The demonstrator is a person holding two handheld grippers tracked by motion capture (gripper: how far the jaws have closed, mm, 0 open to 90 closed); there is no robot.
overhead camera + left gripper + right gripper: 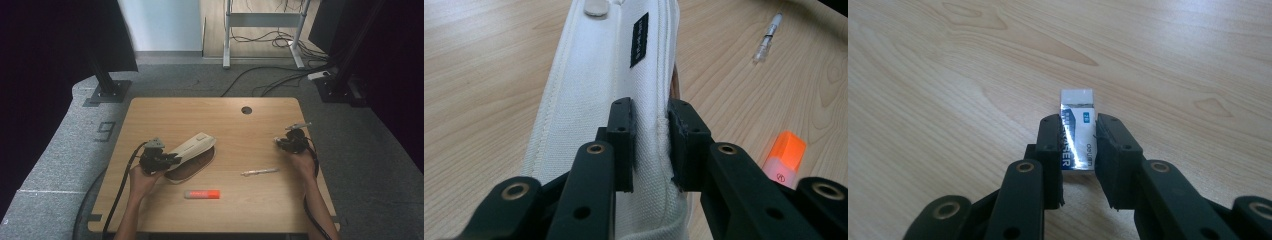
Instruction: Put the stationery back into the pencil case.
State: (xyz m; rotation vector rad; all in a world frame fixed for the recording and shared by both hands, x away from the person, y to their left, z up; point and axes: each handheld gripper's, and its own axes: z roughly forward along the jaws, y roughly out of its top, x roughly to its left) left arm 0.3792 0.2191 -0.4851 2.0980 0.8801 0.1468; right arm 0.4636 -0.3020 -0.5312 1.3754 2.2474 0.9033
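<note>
Left gripper (649,145) fingers pinching white pencil case (599,100) edge, right gripper (1078,150) fingers apparently clamped on eraser (1078,132), wooden table (150,115)

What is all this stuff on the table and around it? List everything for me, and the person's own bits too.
Off-white fabric pencil case with brown inside: one, left of the table's centre, flap pinched and lifted by the left claw.
White eraser in a blue and silver sleeve: one, right side, between the right claw's jaws.
Clear pen: one, lying right of centre.
Orange highlighter with white body: one, near the front edge.
Light wooden table: one, with a dark round hole at the back.
Grey carpet floor: around the table, black cables at the back.
Left claw: black, shut on the case.
Right claw: black, shut on the eraser.
Forearms: two, from the bottom.
</note>
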